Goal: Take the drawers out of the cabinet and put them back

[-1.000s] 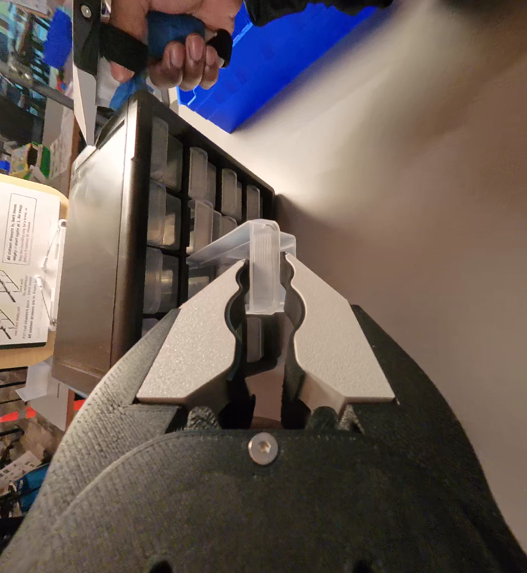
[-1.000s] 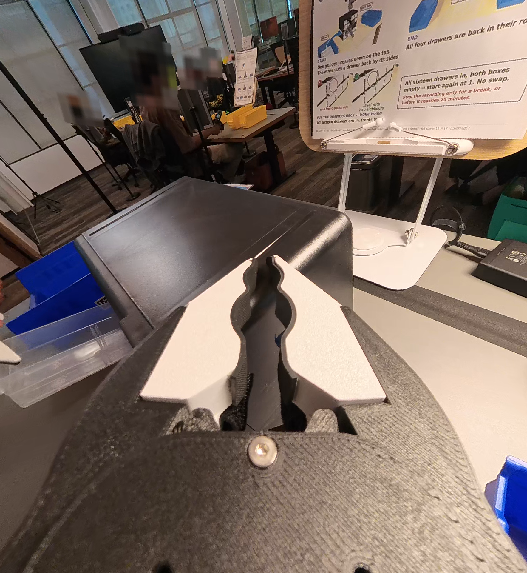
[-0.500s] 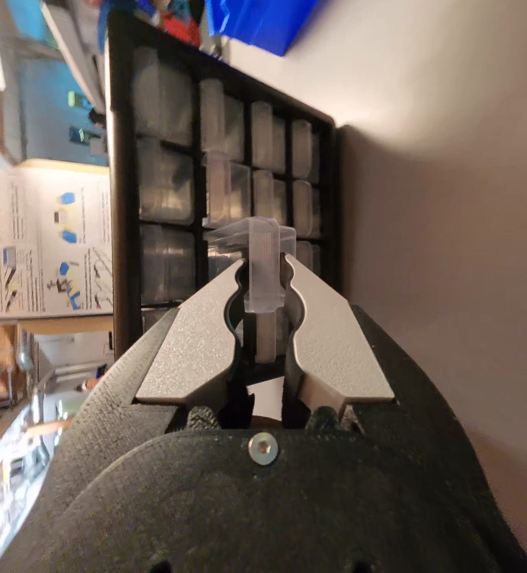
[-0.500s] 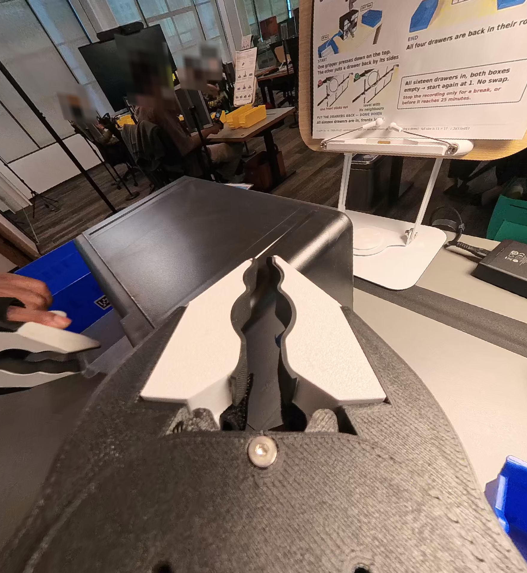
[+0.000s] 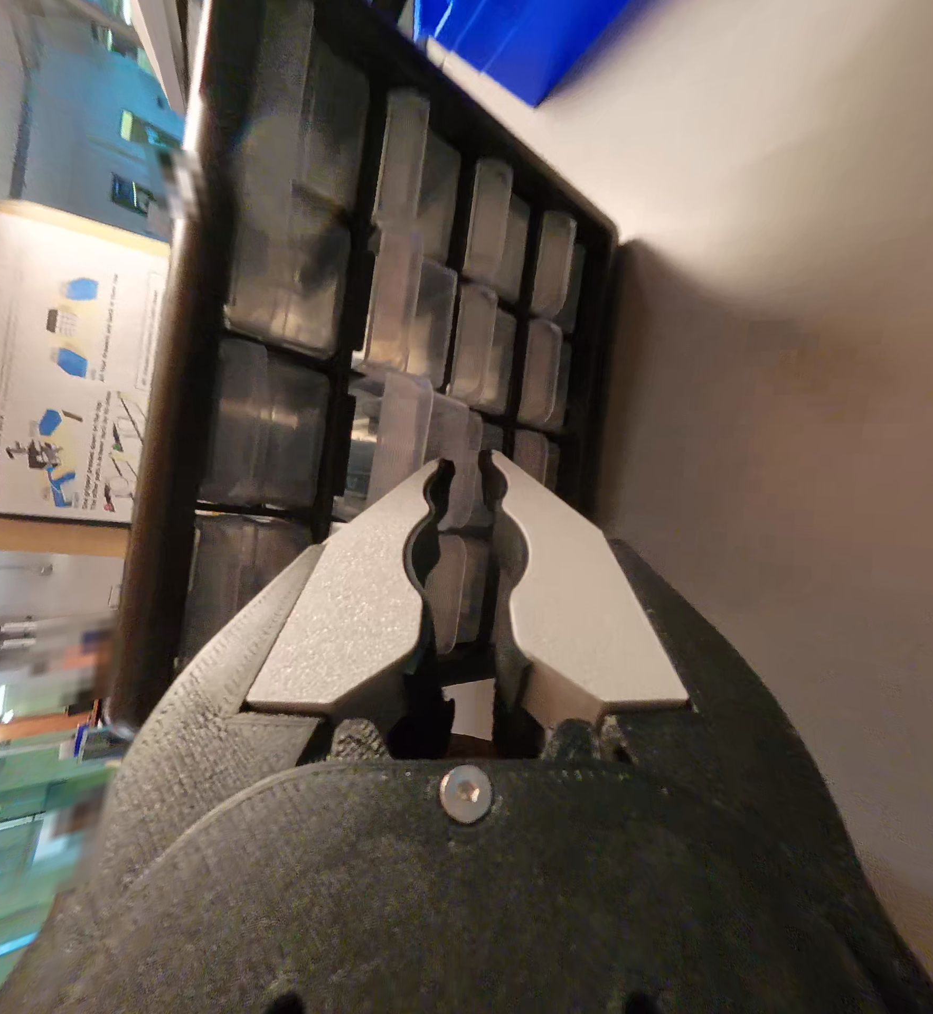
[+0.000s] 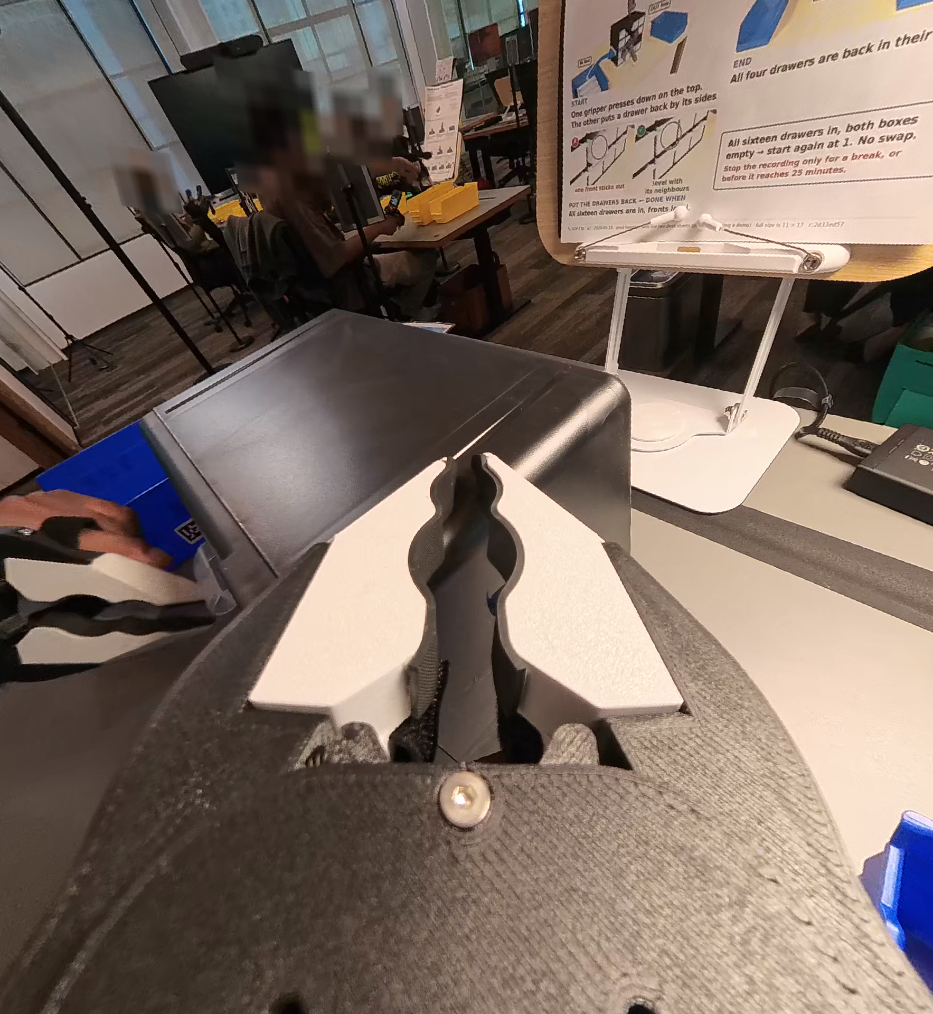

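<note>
1. Since a second ago the clear drawer (image 5: 398, 433) has gone from hanging out in front of the cabinet (image 5: 162, 439) to sitting in a compartment. The left hand-held gripper (image 5: 467, 466) has come close to the cabinet face and its fingers have narrowed. The right hand-held gripper (image 6: 463, 466) has stayed put.
2. Count: one black cabinet, two hand-held grippers, one hand (image 6: 58, 513) in view on the left one, and two blue bins, one (image 6: 102, 483) beyond the cabinet and one (image 6: 925, 900) at the near right of the desk (image 5: 782, 384).
3. There is also one instruction sheet (image 6: 755, 110) on one white stand (image 6: 700, 455), and one flat black box (image 6: 925, 483) with a cable.
4. The cabinet face shows four rows of clear drawers. The left hand-held gripper hides part of the grid, so no full count is possible.
5. The drawer sits in the second row from the cabinet's top. Its front stands slightly proud of its neighbours.
6. Its long axis runs straight into the cabinet, front to back. The ribbed handle tab points outward at the left hand-held gripper.
7. The left fingers are drawn to a thin slit at the tab. I cannot tell whether the pads press it.
8. The right hand-held gripper rests on the cabinet's top near the right edge, closed to a thin slit with nothing between the fingers.
</note>
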### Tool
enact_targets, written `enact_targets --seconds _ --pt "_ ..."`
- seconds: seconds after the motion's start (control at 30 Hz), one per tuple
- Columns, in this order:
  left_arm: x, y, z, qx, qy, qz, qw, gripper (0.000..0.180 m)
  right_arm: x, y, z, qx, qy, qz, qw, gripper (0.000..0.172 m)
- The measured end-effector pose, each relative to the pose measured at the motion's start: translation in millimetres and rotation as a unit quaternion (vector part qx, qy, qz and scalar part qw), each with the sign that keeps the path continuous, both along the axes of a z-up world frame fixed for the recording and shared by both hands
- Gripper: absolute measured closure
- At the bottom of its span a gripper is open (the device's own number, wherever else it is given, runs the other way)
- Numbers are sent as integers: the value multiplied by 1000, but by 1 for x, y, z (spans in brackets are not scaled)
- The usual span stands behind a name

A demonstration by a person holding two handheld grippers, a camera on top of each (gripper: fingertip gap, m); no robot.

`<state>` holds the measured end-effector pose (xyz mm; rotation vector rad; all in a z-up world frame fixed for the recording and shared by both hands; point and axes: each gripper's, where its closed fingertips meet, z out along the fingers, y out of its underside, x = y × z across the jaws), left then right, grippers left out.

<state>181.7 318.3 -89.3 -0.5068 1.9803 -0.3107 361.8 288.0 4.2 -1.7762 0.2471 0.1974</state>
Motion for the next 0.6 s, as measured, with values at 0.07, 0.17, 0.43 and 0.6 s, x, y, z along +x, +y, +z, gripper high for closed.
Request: enact_targets --seconds 0.07,0.17,0.43,0.6 --pt "12 12 -4 -3 -3 27 1000 169 0 0 0 0 -1 -1 1000 160" --pt "25 23 -6 -27 -11 58 998 166 0 0 0 -1 -4 -2 1000 160" --pt "23 -17 -6 -72 15 -17 997 168 -1 0 0 0 -1 8 1000 158" --pt "42 -35 -6 -79 15 -34 996 166 -1 0 1 -1 -5 7 1000 158"
